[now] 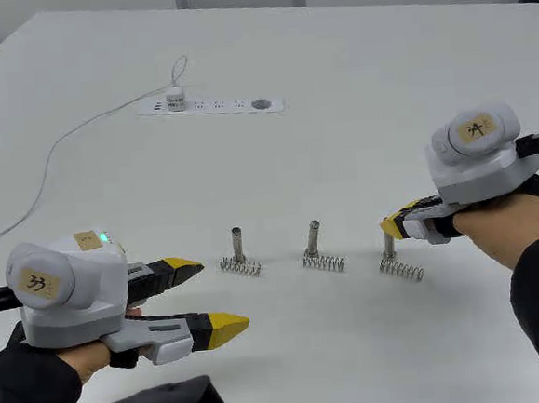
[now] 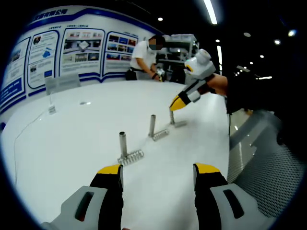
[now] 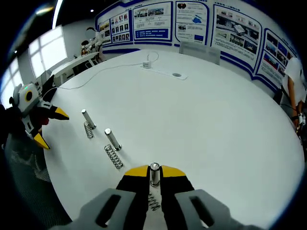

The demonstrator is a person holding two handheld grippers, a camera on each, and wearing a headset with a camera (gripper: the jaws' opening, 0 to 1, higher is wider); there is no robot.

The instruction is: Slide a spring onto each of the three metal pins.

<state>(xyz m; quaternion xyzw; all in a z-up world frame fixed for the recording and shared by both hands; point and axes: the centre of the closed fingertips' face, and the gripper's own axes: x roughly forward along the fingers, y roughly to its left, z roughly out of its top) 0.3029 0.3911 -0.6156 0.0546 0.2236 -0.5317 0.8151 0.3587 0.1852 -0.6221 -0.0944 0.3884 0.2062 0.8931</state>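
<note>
Three pins upright, three springs flat on the surface, right tool at the right pin

The left hand (image 1: 86,356) holds the left tool (image 1: 207,297) low and level at near left, jaws spread wide and empty, tips aimed right toward the left pin (image 1: 237,244). The right hand (image 1: 500,225) holds the right tool (image 1: 390,227) aimed left; in the right gripper view its jaws are drawn together on the top of the right pin (image 1: 388,245). The middle pin (image 1: 313,238) stands between the other two, and all three axes are vertical. The left spring (image 1: 240,266), middle spring (image 1: 323,264) and right spring (image 1: 401,268) each lie just near of their pin, long axis left to right. In the head view the tool tip covers the right pin's top. A power strip (image 1: 210,104) lies far back on the surface (image 1: 341,158).
</note>
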